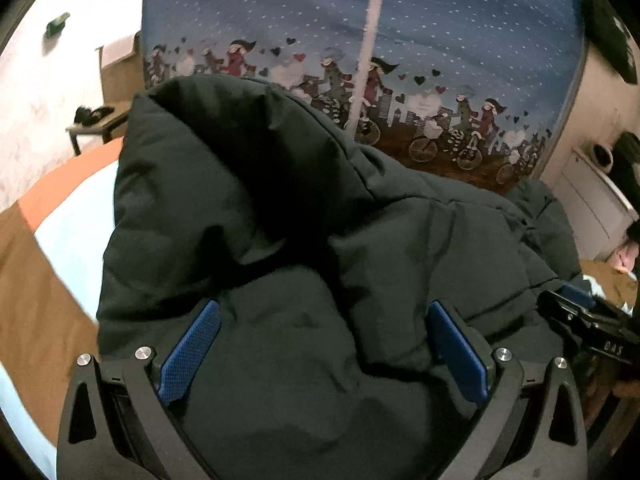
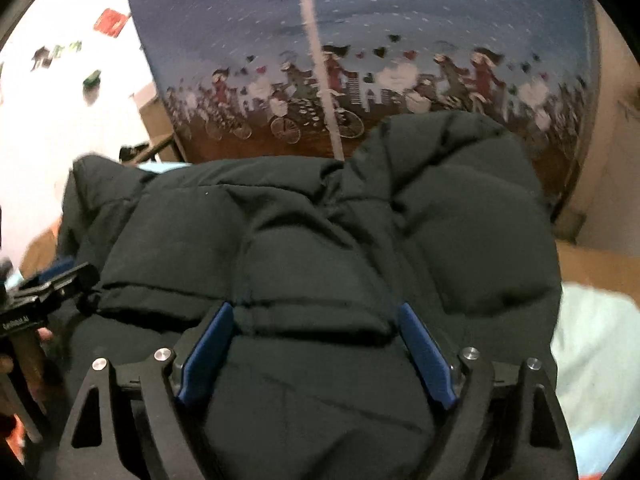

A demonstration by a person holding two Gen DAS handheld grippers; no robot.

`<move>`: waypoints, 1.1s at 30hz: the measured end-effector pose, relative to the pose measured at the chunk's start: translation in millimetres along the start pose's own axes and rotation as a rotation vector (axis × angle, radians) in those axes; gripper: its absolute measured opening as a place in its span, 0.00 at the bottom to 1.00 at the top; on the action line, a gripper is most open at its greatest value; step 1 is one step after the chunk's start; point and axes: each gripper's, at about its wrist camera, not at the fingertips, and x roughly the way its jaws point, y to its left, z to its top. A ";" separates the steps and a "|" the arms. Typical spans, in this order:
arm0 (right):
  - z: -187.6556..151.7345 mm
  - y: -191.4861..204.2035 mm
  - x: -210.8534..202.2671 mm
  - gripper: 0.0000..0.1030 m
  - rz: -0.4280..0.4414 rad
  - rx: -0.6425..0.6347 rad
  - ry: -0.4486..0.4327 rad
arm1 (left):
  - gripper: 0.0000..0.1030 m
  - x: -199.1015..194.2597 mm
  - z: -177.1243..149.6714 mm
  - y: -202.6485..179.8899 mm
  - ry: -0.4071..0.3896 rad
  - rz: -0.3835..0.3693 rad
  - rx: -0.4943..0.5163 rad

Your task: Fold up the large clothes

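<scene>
A large black puffer jacket (image 1: 280,208) lies bunched on the bed and fills the middle of both views (image 2: 320,232). My left gripper (image 1: 324,312) is open, its blue pads (image 1: 192,352) spread wide with jacket fabric bulging between them. My right gripper (image 2: 316,312) is also open, its blue pads (image 2: 424,356) apart over a quilted fold of the jacket. The right gripper's body (image 1: 592,328) shows at the right edge of the left wrist view. The left gripper's body (image 2: 36,300) shows at the left edge of the right wrist view.
The bed has a light blue sheet (image 1: 76,232) with an orange and brown border (image 1: 36,304). A blue patterned curtain (image 1: 360,20) hangs behind. A small table (image 1: 92,124) stands at the left wall and a white cabinet (image 1: 592,204) at the right.
</scene>
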 end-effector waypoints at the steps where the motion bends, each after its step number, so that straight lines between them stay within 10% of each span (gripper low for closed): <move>1: 0.8 -0.7 -3.3 0.82 0.001 0.010 -0.001 | 0.99 -2.8 1.2 -0.8 0.007 0.002 -0.010; 33: -19.9 88.2 -195.5 1.00 0.021 -0.115 -0.177 | 0.99 -211.5 -17.7 -69.9 -0.170 -0.052 0.110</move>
